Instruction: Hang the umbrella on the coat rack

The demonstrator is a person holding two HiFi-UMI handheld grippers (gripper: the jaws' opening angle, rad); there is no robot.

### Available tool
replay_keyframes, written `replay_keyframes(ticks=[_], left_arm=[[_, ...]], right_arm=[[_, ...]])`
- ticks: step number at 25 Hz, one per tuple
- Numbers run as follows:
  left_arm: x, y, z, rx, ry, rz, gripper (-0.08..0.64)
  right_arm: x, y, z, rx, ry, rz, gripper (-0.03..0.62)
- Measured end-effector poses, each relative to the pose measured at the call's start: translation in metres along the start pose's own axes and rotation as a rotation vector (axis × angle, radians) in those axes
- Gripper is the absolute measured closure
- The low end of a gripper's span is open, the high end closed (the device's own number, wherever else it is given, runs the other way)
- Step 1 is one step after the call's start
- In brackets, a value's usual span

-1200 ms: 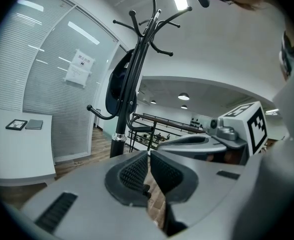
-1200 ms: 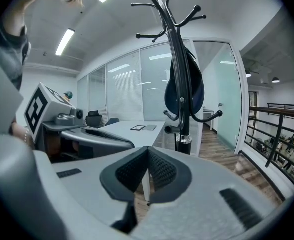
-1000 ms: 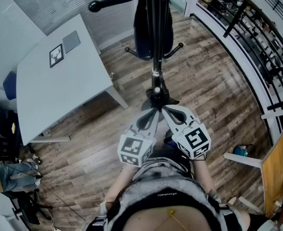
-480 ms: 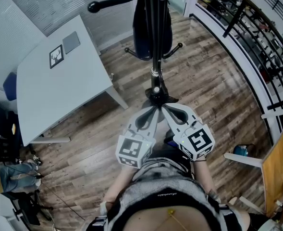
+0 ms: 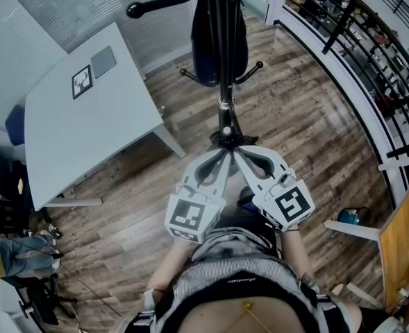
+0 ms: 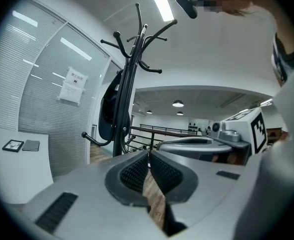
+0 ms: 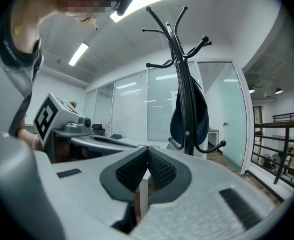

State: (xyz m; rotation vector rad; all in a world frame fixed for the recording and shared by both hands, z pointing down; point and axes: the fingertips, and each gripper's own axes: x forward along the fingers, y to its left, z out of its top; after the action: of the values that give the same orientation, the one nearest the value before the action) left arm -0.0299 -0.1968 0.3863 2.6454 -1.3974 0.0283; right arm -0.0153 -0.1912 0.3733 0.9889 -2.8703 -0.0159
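Nearest the person, the left claw and the right claw are held side by side, tips close together. Each has its jaws pressed together with nothing between them. Just beyond the tips stands the black coat rack on the wooden floor. The dark blue umbrella hangs against its pole, above the lower hooks. A white tabletop lies to the left.

The grey left hand-held gripper and right hand-held gripper carry black ribbed pads and marker cubes.
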Motion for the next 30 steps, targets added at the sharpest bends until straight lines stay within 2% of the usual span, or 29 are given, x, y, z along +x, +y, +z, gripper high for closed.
replay_keyframes(ticks=[11,15,20,30], left_arm=[[-0.003,-0.002,0.026,0.019,-0.063,-0.005,0.545],[-0.005,-0.007,0.036,0.014,-0.040,-0.011,0.545],[-0.007,-0.006,0.044,0.024,-0.052,-0.005,0.545],[-0.010,-0.005,0.043,0.016,-0.055,-0.002,0.545]], right_arm=[[-0.001,-0.004,0.025,-0.034,-0.059,-0.013,0.589],[-0.001,-0.005,0.032,-0.052,-0.071,-0.016,0.589],[-0.001,-0.005,0.037,-0.051,-0.074,-0.019,0.589],[0.000,-0.002,0.032,-0.041,-0.059,-0.012,0.589]])
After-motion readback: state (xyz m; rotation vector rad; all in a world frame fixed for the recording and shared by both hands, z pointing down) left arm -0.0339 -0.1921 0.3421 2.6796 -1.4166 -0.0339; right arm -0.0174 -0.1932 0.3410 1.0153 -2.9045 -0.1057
